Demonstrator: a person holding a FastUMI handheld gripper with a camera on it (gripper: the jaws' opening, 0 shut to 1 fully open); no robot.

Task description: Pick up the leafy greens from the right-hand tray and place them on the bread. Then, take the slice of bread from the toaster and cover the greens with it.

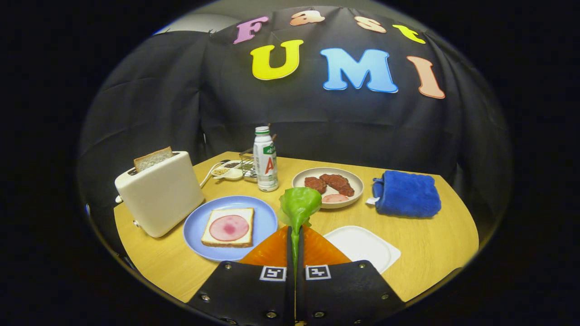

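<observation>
Jaws of the gripper (pixel 295 246) were closed nearly all the way, pinching the stem end of a green lettuce leaf (pixel 299 204) between the two fingers, so that the leaf's broad, crinkled top fanned out just ahead of the fingertips. Held up this way, the leaf hung above a wooden desk (pixel 430 244). Just beyond the fingers and to one side lay a blue plate (pixel 195 226) carrying a slice of bread (pixel 242 215) topped with a round of pink ham (pixel 229 227). Beside that plate stood a cream toaster (pixel 158 194) with a second bread slice (pixel 152 159) poking up from its slot. On the other side of the fingers sat a white tray (pixel 362 246), and farther back a beige plate of meat pieces (pixel 328 186), a drink bottle (pixel 265 158) and a folded blue towel (pixel 406 193). The leaf looked very light, thin and floppy, likely to tear or slip if tugged, so the narrow stem end seemed the sensible place to hold it. The toaster slice looked stiff yet crumbly, best taken by its upper edge.
</observation>
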